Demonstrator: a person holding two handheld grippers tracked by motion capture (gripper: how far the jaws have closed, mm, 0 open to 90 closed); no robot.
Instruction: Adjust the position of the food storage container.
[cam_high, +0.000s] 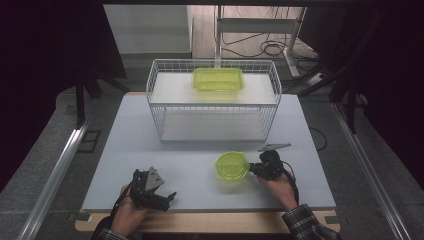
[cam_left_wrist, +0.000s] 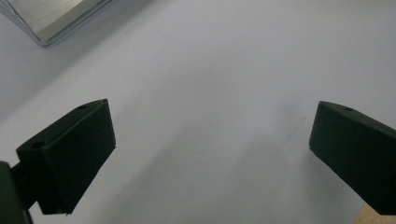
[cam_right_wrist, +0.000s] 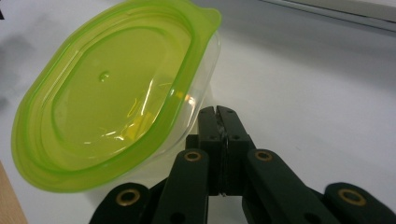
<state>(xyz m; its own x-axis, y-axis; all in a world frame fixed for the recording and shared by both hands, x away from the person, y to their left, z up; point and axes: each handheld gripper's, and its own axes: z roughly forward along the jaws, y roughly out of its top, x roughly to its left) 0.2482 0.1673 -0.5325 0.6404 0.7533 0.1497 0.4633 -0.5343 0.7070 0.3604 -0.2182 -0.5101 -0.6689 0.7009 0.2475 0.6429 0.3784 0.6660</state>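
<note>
Right now your right gripper (cam_right_wrist: 219, 114) is pinched shut beside the round green-lidded container (cam_right_wrist: 112, 93), touching its clear wall, seemingly nudging it. Your left gripper (cam_left_wrist: 210, 154) idles wide open, well apart. Next, push gently toward the wire basket (cam_high: 212, 107).

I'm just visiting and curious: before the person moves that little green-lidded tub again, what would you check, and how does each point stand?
1. Right hand-held gripper jaws shut: ok.
2. Round tub actually clamped by it: cannot tell; the jaws sit against its side.
3. Tub's green lid seated: ok.
4. Left hand-held gripper open, holding nothing: ok.
5. Wire basket has room beside the rectangular tub: ok.
</note>
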